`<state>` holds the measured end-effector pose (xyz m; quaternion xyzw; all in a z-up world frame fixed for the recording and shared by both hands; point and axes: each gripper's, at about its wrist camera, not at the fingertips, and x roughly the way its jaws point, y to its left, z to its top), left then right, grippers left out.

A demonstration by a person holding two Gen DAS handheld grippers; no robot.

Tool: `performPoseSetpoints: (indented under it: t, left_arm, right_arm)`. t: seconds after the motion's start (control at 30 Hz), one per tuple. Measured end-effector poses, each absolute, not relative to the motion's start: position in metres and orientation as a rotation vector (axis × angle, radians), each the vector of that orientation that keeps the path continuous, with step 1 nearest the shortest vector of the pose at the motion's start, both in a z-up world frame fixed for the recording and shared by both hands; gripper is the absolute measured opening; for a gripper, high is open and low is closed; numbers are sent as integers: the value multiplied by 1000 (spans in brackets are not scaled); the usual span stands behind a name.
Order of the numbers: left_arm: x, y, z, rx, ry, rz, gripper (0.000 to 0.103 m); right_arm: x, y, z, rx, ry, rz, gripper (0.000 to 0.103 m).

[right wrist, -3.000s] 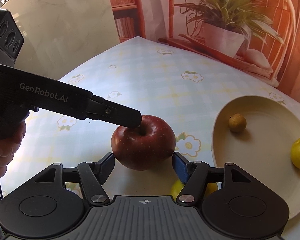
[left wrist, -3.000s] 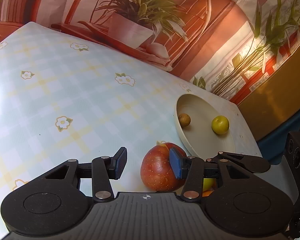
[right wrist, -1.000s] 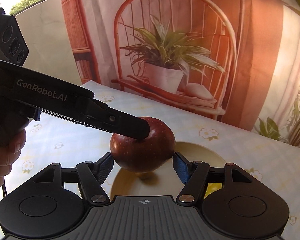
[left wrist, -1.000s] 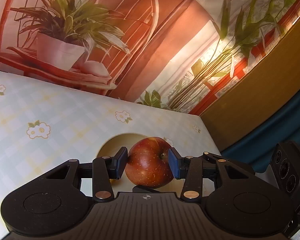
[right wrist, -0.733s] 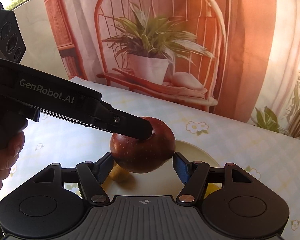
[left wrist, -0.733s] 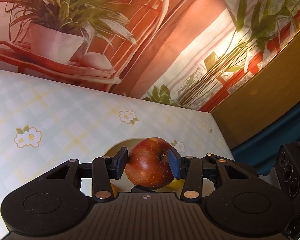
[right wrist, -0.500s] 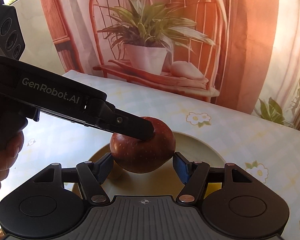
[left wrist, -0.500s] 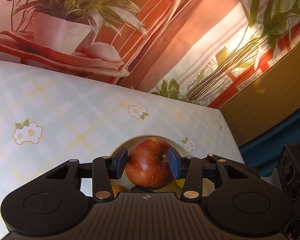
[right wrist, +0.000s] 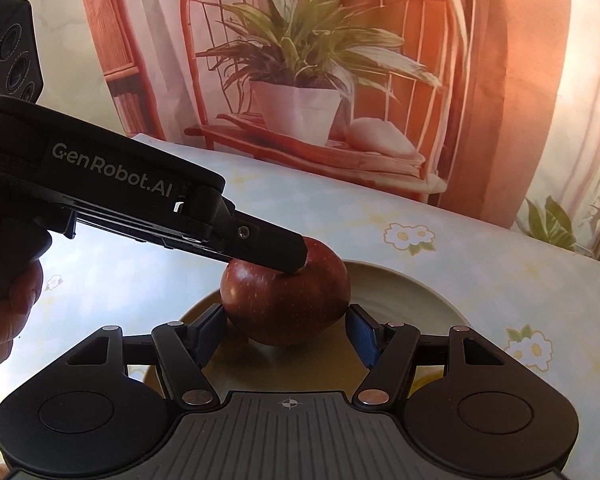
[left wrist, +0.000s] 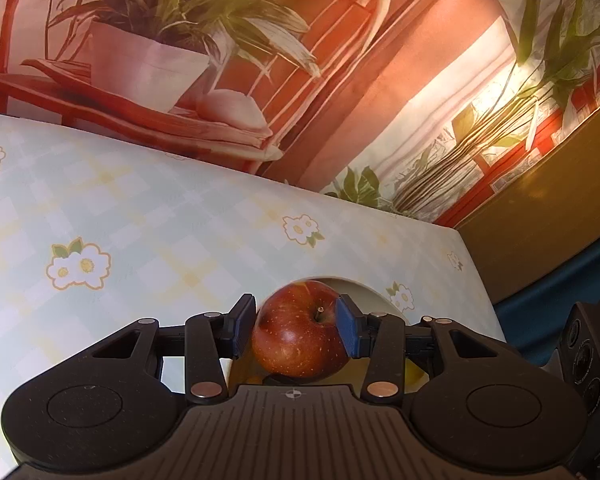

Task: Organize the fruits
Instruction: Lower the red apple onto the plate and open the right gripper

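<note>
A red apple (left wrist: 300, 336) hangs just above a cream plate (left wrist: 366, 292) on the flowered tablecloth. My left gripper (left wrist: 296, 328) is shut on it, one blue pad beside the stem and the other on the opposite side. In the right wrist view the same apple (right wrist: 288, 304) sits between the blue pads of my right gripper (right wrist: 286, 332), which touch its lower sides. The left gripper's upper finger (right wrist: 260, 244) lies across the apple's top. A yellow fruit (left wrist: 414, 376) lies on the plate (right wrist: 420, 292), mostly hidden by the grippers.
A person's hand (right wrist: 4, 320) holds the left gripper at the left edge. The right gripper's camera body (left wrist: 588, 360) shows at the far right. The table's right edge (left wrist: 480, 280) is close to the plate, with a printed plant backdrop (right wrist: 300, 80) behind.
Both grippers have come down together with the apple toward the plate, which now shows larger under it. Over the last half second they hold almost still. Neither grip has changed.
</note>
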<state>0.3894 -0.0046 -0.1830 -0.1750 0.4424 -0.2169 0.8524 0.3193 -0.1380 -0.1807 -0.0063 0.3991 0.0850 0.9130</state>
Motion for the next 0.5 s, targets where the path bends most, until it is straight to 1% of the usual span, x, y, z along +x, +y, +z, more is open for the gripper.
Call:
performPoseSetpoints:
  t: [0.5]
  left_arm:
    - [381,-8,-177,-235,898,-362,47]
  right_arm:
    - [297,-148,-161,-14,813,169,62]
